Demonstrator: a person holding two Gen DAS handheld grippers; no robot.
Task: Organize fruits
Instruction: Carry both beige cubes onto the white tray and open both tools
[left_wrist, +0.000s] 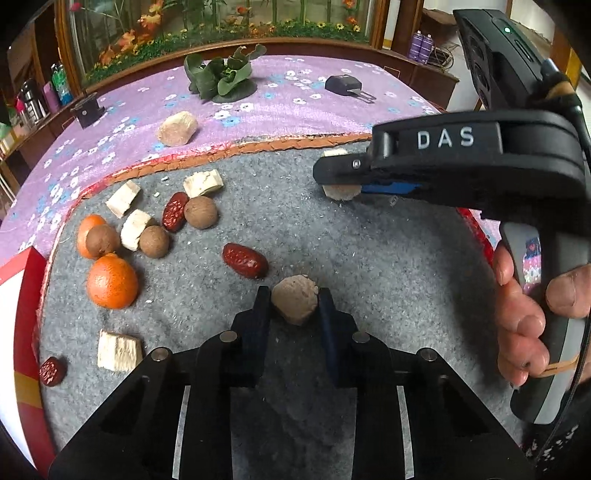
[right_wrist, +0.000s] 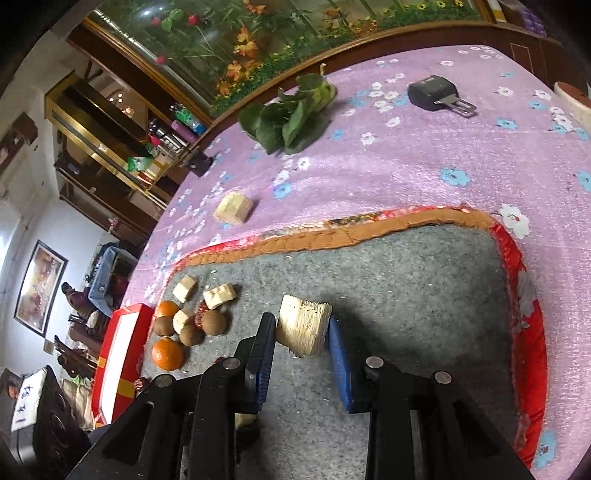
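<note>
On the grey felt mat (left_wrist: 369, 258), my left gripper (left_wrist: 294, 308) is shut on a tan, round-ended cane chunk (left_wrist: 295, 301), with both pads against its sides. My right gripper (right_wrist: 301, 330) is shut on a pale fibrous cane chunk (right_wrist: 303, 323); the left wrist view shows that gripper (left_wrist: 332, 176) from the side, with the chunk (left_wrist: 341, 192) under its fingers. At the mat's left lie two oranges (left_wrist: 112, 281), brown round fruits (left_wrist: 200, 212), red dates (left_wrist: 245, 260) and several more pale chunks (left_wrist: 123, 198).
A red and white box (left_wrist: 14, 314) borders the mat on the left. One chunk (left_wrist: 177, 128), a leafy green vegetable (left_wrist: 221, 75) and a black device (left_wrist: 345, 85) lie on the purple flowered cloth (left_wrist: 295, 110) beyond. A hand (left_wrist: 517, 321) holds the right gripper's handle.
</note>
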